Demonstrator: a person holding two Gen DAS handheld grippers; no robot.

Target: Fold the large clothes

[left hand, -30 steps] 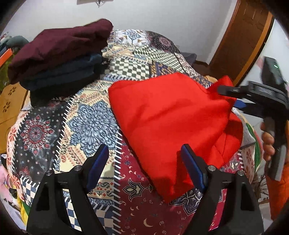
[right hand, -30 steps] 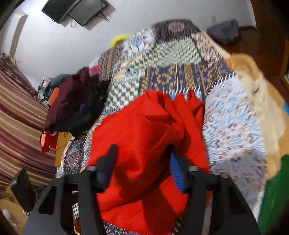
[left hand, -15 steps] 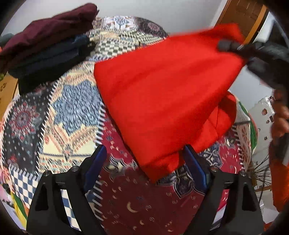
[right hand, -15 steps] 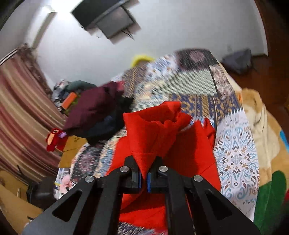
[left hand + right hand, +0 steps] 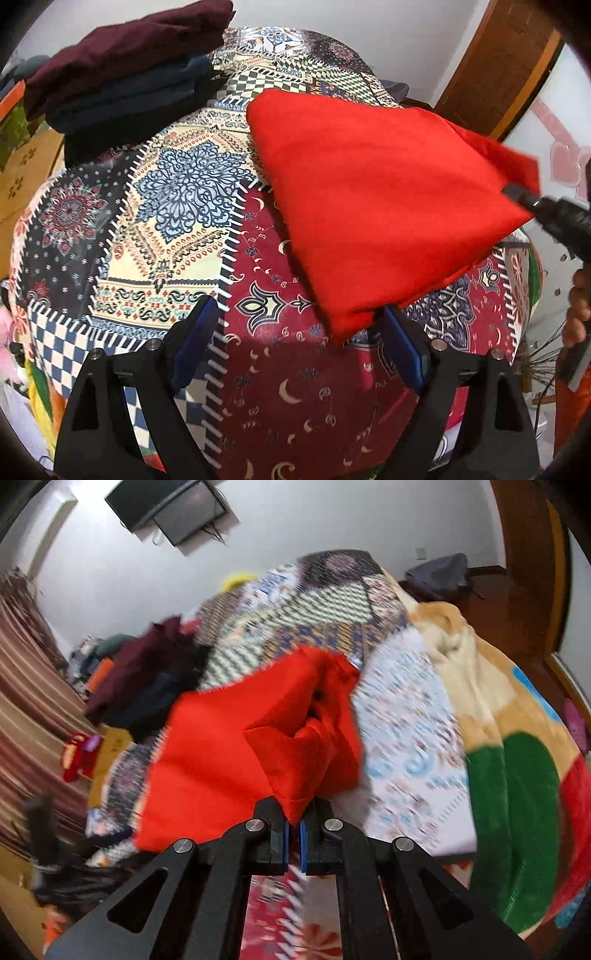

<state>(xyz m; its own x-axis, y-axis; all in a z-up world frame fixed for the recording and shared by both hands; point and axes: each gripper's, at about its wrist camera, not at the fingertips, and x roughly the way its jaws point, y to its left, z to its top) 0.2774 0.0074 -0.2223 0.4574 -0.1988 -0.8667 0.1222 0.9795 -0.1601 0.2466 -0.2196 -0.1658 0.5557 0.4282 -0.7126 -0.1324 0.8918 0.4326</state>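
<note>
A large red garment lies partly folded on the patchwork bedspread. My right gripper is shut on a bunched corner of the red garment and holds it up off the bed. In the left wrist view that right gripper pinches the cloth's right corner, with a hand below it. My left gripper is open low over the bed. The garment's near corner hangs just inside its right finger, and the pads do not press on it.
A stack of folded maroon and navy clothes sits at the bed's far left, also the stack in the right wrist view. A cream and green blanket covers the bed's right side. A wooden door stands beyond.
My right gripper closed on the red garment's corner, lifted it and drew it to the right. My left gripper came lower and nearer to the garment's near corner, still open.
</note>
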